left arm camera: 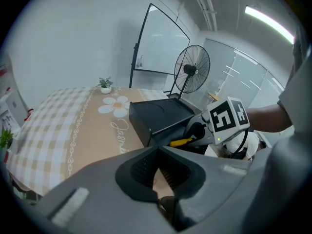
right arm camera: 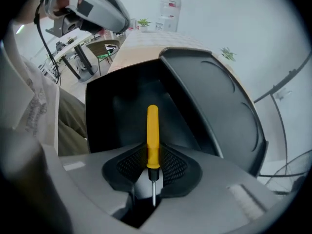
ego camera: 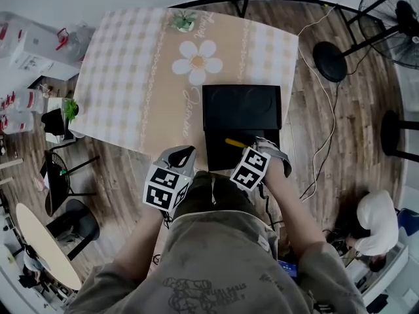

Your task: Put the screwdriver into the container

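Observation:
A yellow-handled screwdriver (right arm camera: 152,135) sits clamped in my right gripper (right arm camera: 152,165), handle pointing forward over the open black container (right arm camera: 131,111). Its thin metal tip points back between the jaws. In the head view the screwdriver (ego camera: 234,142) pokes out of the right gripper (ego camera: 258,150) above the container's open tray (ego camera: 219,150), near the table's front edge. The black lid (ego camera: 241,107) lies flipped back beyond it. My left gripper (ego camera: 181,156) hovers just left of the container, jaws shut with nothing between them. From the left gripper view the screwdriver (left arm camera: 181,142) and the container (left arm camera: 156,117) show ahead to the right.
The table (ego camera: 131,77) has a checked cloth with a daisy print (ego camera: 197,62) and a small potted plant (ego camera: 183,20) at the far edge. Chairs (ego camera: 65,175) stand to the left. Fan stands and a cable (ego camera: 327,110) are on the floor at right, where a person (ego camera: 376,221) crouches.

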